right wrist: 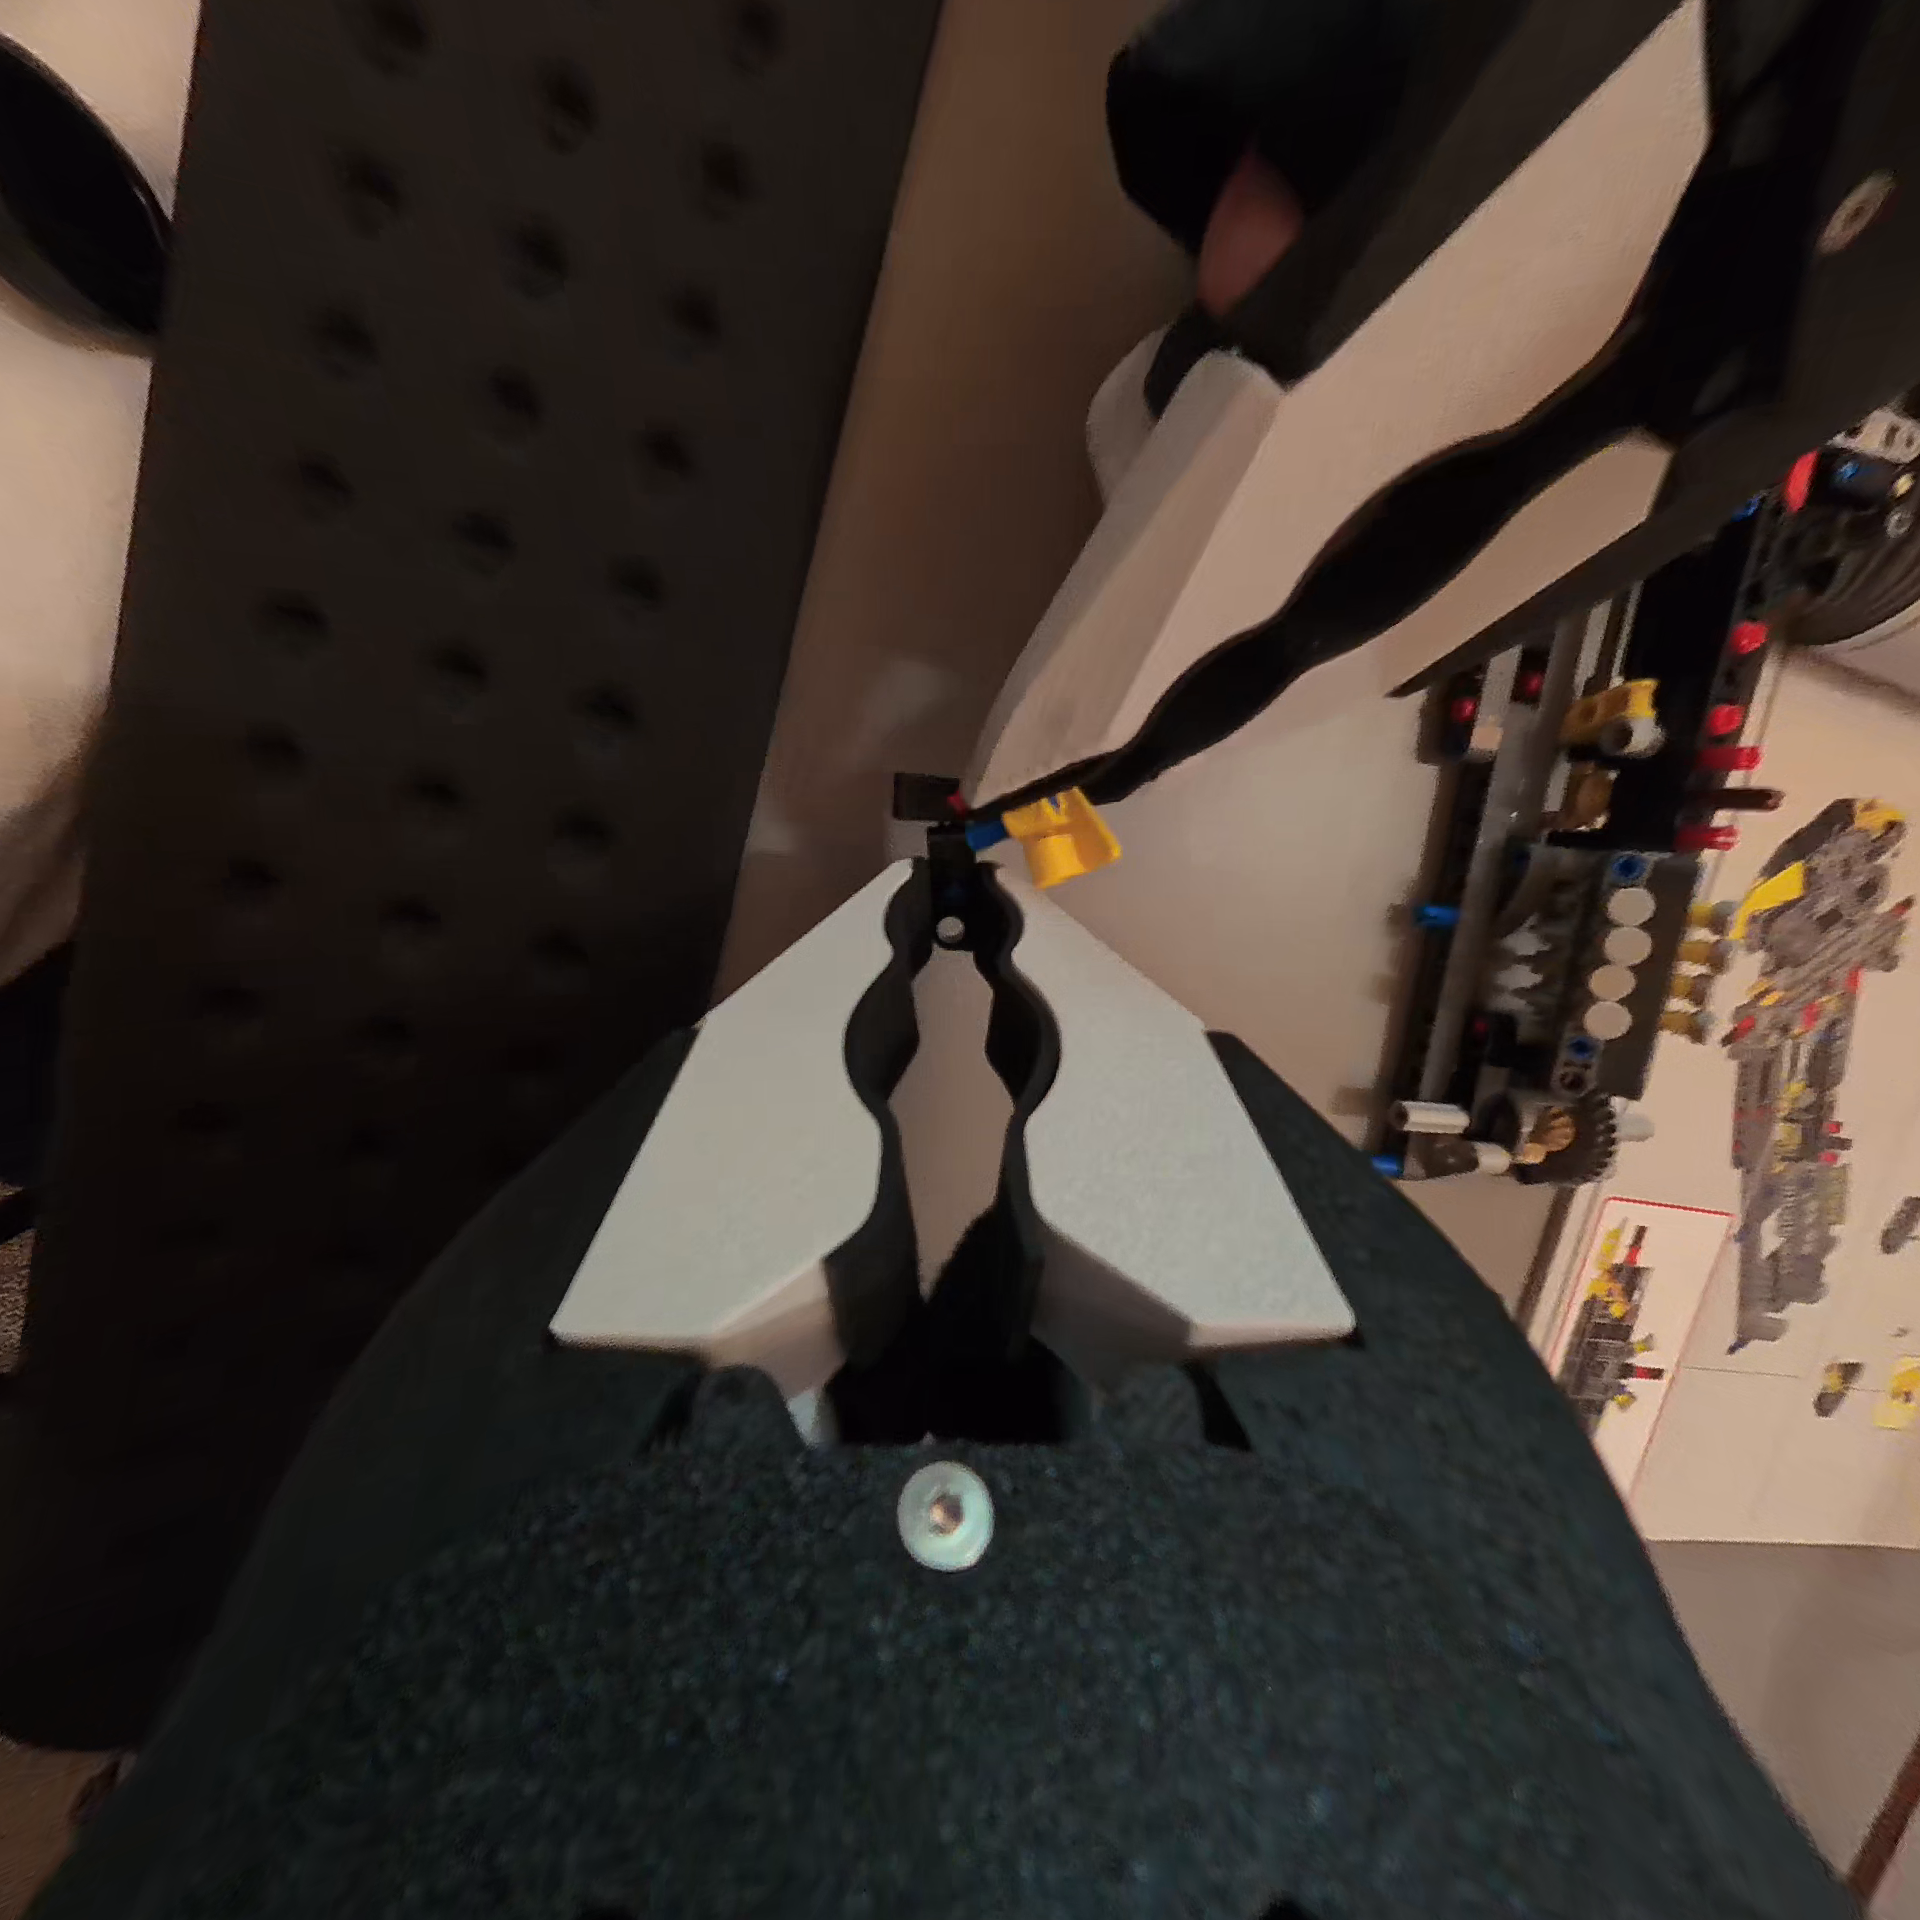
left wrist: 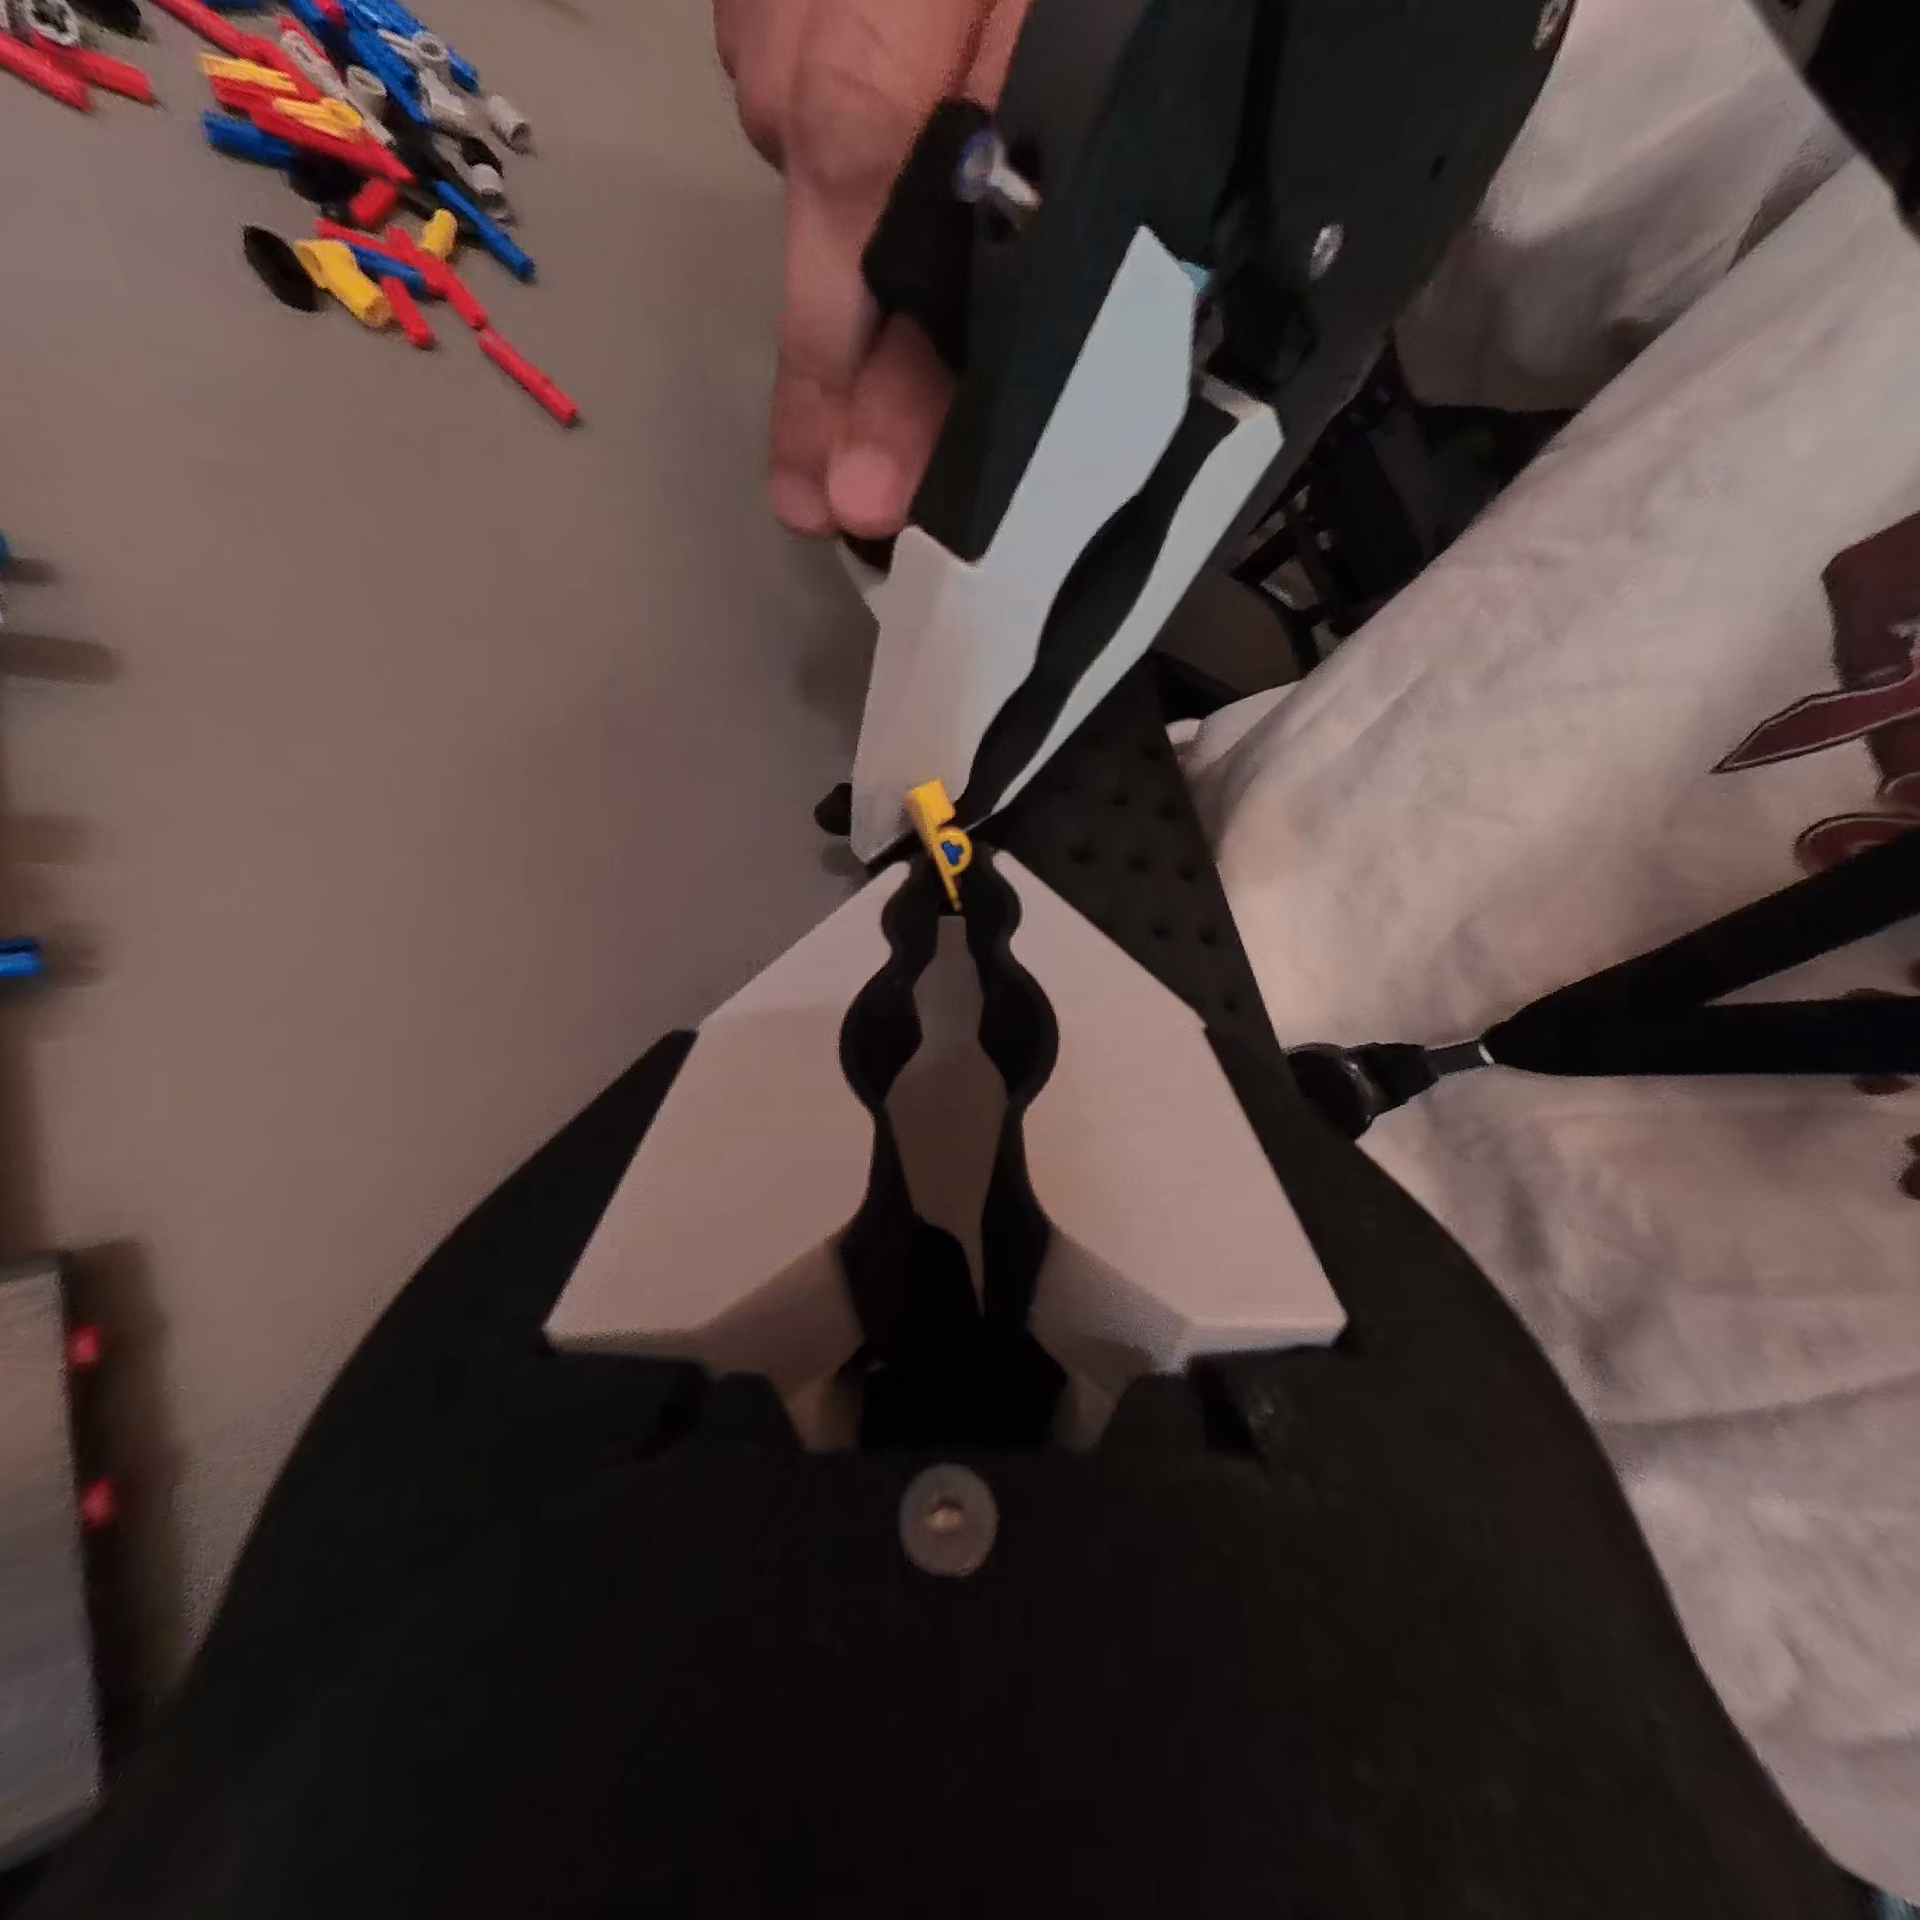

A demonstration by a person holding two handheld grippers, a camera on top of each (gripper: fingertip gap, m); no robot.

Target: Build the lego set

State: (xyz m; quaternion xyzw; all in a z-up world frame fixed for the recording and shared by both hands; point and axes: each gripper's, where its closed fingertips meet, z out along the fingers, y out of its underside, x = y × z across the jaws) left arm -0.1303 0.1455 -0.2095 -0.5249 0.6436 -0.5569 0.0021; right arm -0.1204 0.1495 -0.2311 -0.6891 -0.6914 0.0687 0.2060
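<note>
The grey desk (left wrist: 364, 675) carries a loose heap of red, blue, yellow and grey lego pieces (left wrist: 353, 156), too many and too blurred to count. In the right wrist view one part-built lego chassis (right wrist: 1558, 914) lies beside an open instruction booklet (right wrist: 1766, 1247). A black perforated panel (right wrist: 447, 623) stands close behind the tools. The left tool (left wrist: 951, 883) pinches a yellow piece (left wrist: 940, 836) with a blue pin; the right tool (right wrist: 948, 894) pinches a small black piece (right wrist: 945, 883). The two pieces meet in mid-air.

Black claw (left wrist: 951, 883), white fingers (left wrist: 727, 1164), silver screw (left wrist: 948, 1520)
</note>
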